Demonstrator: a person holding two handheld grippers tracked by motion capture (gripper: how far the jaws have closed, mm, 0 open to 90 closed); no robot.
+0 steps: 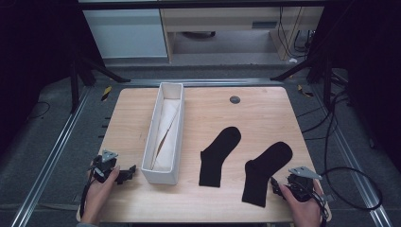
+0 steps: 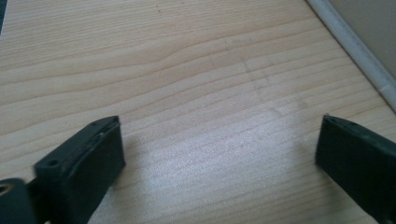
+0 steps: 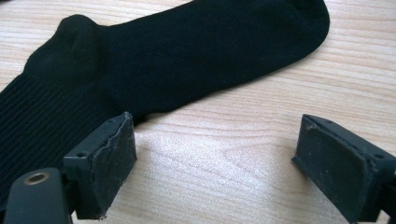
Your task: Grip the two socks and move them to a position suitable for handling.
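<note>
Black sock [image 1: 263, 170] flat on the pale wood counter [image 1: 265, 109] at near right, second sock [image 1: 218, 156] just left of it beside the white box [image 1: 165, 135]; right claw [image 3: 215, 163] spread wide, empty, at the near sock's edge; left claw [image 2: 219, 158] wide, empty, over bare wood.

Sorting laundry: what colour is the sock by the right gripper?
Black sock, clearest in the right gripper view.
</note>
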